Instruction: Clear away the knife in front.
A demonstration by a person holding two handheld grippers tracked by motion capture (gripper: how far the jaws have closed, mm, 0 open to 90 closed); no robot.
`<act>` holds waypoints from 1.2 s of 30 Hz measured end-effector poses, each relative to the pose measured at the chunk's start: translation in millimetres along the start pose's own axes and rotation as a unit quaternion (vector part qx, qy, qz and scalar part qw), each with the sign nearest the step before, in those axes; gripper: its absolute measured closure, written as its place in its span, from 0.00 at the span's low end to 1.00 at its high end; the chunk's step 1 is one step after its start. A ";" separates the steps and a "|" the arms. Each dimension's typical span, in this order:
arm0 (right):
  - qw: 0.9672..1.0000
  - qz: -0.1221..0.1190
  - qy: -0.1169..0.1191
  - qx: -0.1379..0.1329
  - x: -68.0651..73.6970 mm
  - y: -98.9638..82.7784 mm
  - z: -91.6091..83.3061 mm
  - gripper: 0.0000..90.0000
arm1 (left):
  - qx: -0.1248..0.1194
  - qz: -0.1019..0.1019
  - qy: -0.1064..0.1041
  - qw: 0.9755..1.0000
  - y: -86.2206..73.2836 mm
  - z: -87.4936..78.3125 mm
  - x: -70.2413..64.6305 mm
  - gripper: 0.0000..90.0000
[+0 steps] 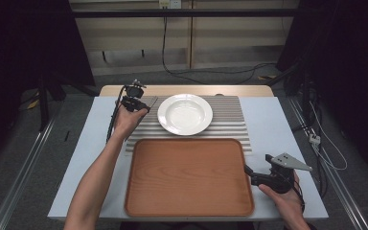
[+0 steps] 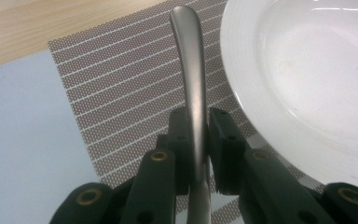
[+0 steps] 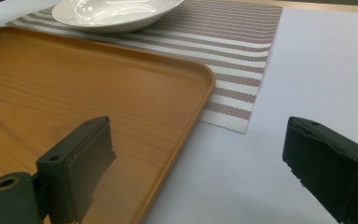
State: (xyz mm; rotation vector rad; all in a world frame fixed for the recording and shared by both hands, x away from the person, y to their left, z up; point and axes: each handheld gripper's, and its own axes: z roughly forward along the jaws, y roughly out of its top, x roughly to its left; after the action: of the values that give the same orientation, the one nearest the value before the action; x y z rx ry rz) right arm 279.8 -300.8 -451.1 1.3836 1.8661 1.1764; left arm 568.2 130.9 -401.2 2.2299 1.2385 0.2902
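- The left gripper (image 2: 198, 140) pinches a metal spoon handle (image 2: 191, 70) over the striped mat (image 2: 121, 84), just beside the white plate (image 2: 307, 84).
- The thin handle may slip out and clank on the plate.
- The right gripper (image 3: 196, 163) gapes wide, holding nothing, by the wooden tray (image 3: 74, 84).

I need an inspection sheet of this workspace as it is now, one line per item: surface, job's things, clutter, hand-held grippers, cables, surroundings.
Surface: pale table; striped placemat at its far middle.
Job's things: empty white plate on the placemat; empty wooden tray in front of it, overlapping the placemat's near edge; metal utensil handle beside the plate, its working end hidden.
Clutter: nothing seen.
Grippers: left hand-held gripper shut on the utensil handle; right hand-held gripper open, holding nothing, at the tray's right edge.
Cables: black cable from the left gripper; more on the floor behind the table.
Surroundings: dark curtains; pale wall panels.
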 end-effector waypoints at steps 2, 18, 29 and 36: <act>1.000 -0.002 0.000 -0.001 0.1 0.1 -0.4 0.09 | -0.002 0.003 0.002 1.000 -1.7 -4.0 -2.5 0.89; 1.000 -0.009 -0.002 -0.001 2.6 1.5 -0.4 0.09 | -0.023 0.018 -0.007 1.000 -18.8 -38.8 -18.2 0.89; 1.000 -0.007 -0.003 0.000 1.6 1.7 0.8 0.09 | -0.029 0.040 -0.018 0.999 -31.4 -56.5 -35.6 0.89; 1.000 -0.007 -0.002 -0.001 2.3 1.7 0.1 0.09 | -0.028 0.042 -0.024 0.998 -42.9 -62.9 -41.3 0.89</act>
State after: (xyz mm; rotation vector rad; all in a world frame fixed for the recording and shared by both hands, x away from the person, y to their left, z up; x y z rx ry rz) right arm 280.0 -298.4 -449.5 1.3676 1.8699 1.1674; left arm 487.3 137.6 -371.0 2.2303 1.1005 0.2994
